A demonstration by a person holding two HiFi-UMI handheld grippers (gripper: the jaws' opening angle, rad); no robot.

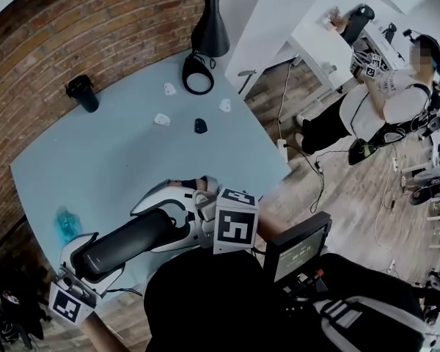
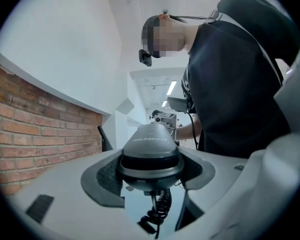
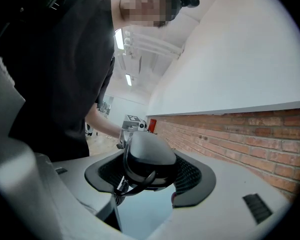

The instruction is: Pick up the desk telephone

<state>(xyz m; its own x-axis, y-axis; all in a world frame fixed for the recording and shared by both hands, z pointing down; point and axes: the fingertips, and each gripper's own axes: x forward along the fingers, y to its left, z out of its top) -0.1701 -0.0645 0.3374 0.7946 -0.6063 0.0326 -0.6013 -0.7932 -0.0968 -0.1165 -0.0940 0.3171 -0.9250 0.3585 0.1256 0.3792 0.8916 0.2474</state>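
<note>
While each claw pinches one end of it, the dark grey plastic telephone handset (image 1: pixel 128 242) stretches between the two grippers over the near edge of the round pale blue table (image 1: pixel 132 145). The left gripper (image 1: pixel 92 262) holds the end at the lower left of the head view, and the right gripper (image 1: pixel 169 226) holds the opposite end, nearer the middle. In the left gripper view the rounded end of the handset sits squarely between the white jaws, cupped on both sides by their black pads (image 2: pixel 104 176). A black coiled cord (image 2: pixel 157 211) hangs beneath it, with table surface showing below. The right gripper view shows the same grip from the other end, the jaws closed against the handset's sides. Farther back on the table stand a black cylindrical cup (image 1: pixel 83 92) and a black cone-shaped desk lamp (image 1: pixel 209 28), well apart from the handset.
</note>
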